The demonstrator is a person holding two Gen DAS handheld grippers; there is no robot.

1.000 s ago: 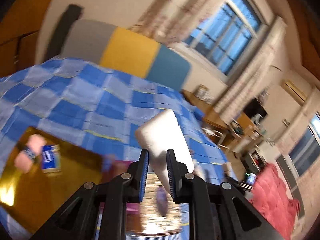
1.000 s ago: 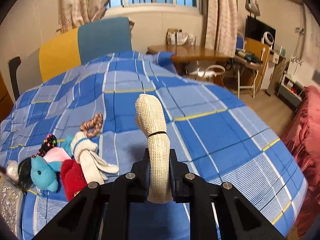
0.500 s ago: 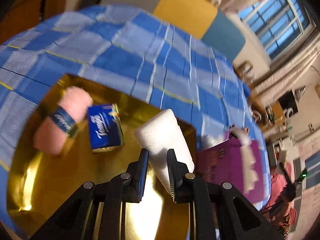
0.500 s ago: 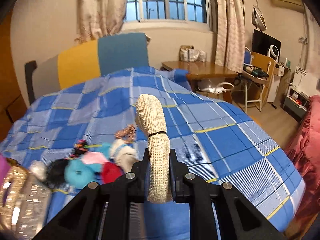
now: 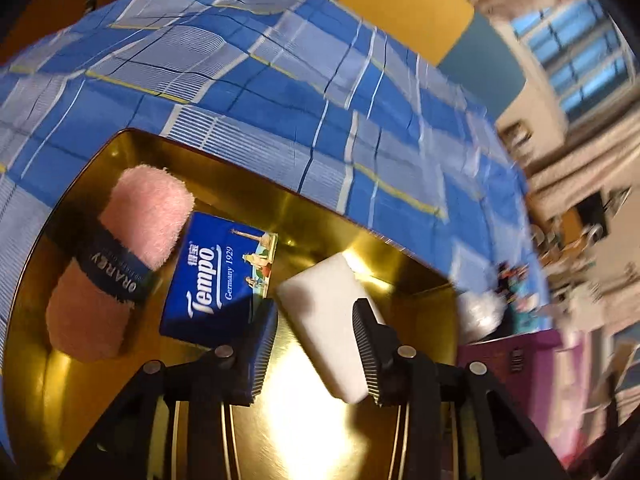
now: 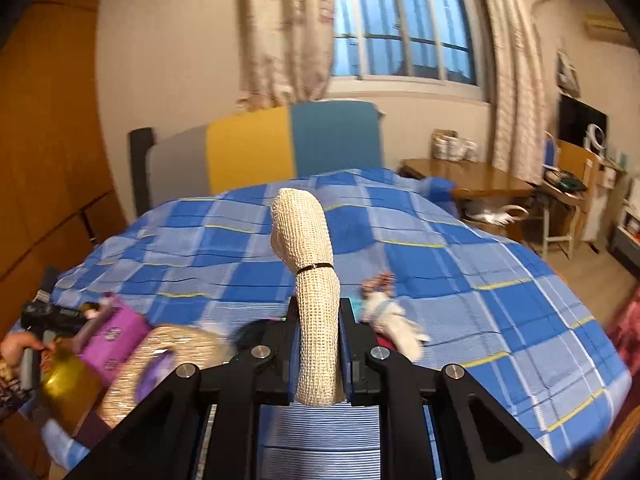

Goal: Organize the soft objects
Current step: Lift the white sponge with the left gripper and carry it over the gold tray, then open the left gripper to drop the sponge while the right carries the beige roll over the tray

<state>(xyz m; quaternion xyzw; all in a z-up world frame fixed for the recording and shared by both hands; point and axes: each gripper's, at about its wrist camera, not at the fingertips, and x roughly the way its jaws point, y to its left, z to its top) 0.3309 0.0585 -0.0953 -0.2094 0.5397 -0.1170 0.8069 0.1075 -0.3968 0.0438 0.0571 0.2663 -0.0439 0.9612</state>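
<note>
My left gripper (image 5: 314, 344) is open over a gold tray (image 5: 280, 420) on the blue checked bed. A white sponge block (image 5: 328, 328) lies loose between its jaws, leaning on the right finger. In the tray lie a rolled pink towel (image 5: 120, 264) with a dark band and a blue Tempo tissue pack (image 5: 218, 280). My right gripper (image 6: 319, 344) is shut on a beige mesh cloth roll (image 6: 310, 280) with a black band, held upright above the bed.
A purple box (image 5: 516, 364) stands right of the tray; it also shows in the right wrist view (image 6: 114, 336) beside a glittery gold box (image 6: 160, 364). Small socks and plush items (image 6: 392, 316) lie on the bedspread (image 6: 480, 280). A desk (image 6: 472, 180) stands right.
My left gripper has swung down over the gold tray and opened, letting go of the white sponge. My right gripper has risen and turned left, still holding the mesh roll.
</note>
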